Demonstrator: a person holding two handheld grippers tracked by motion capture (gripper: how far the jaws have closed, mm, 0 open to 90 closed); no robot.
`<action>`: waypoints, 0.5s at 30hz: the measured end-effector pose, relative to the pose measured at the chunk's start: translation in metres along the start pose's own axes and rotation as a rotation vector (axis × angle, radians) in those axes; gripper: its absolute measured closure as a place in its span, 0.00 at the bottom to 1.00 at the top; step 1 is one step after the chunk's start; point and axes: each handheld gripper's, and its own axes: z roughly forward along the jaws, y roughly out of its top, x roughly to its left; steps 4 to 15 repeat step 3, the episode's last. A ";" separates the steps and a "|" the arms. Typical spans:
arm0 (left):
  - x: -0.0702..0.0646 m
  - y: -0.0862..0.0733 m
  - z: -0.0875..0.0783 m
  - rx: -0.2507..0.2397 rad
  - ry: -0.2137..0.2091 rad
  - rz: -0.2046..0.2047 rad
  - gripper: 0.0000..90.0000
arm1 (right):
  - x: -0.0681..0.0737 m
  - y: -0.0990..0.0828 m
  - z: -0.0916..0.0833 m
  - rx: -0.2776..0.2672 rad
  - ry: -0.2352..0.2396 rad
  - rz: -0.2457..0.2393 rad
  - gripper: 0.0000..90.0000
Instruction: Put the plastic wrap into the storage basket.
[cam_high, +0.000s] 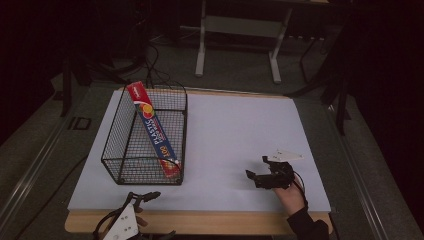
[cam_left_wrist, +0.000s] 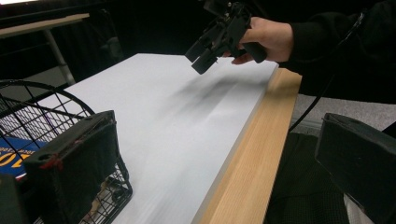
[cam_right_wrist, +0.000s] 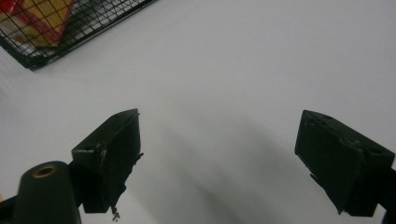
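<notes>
A black wire basket (cam_high: 127, 145) stands on the left of the white table top (cam_high: 235, 135). Inside it a long red and blue plastic wrap box (cam_high: 152, 127) leans on end against the right wall. My right gripper (cam_high: 257, 167) hovers open over the table's right front part, held by a hand (cam_high: 292, 197), nothing between its jaws. My left gripper (cam_high: 161, 214) is open at the front edge, below the basket. In the right gripper view, the open right gripper (cam_right_wrist: 229, 158) faces bare table, with the basket (cam_right_wrist: 79, 32) at the upper left.
A wooden strip (cam_high: 210, 222) edges the table's front. In the left gripper view the wide-open left gripper (cam_left_wrist: 215, 163) looks along this strip (cam_left_wrist: 252, 154), with the basket (cam_left_wrist: 28, 116) at the left and the right gripper (cam_left_wrist: 212, 39) ahead. Table legs (cam_high: 201, 45) stand behind.
</notes>
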 end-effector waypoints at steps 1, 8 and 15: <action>0.000 0.000 0.000 -0.001 0.000 0.000 0.00 | 0.000 0.000 0.000 0.001 -0.003 -0.002 0.16; 0.000 0.000 0.000 -0.001 0.001 0.000 0.00 | 0.000 -0.001 0.001 0.001 0.007 0.000 0.16; 0.000 0.000 0.000 -0.001 0.001 0.000 0.00 | 0.000 -0.001 0.001 0.001 0.007 0.000 0.16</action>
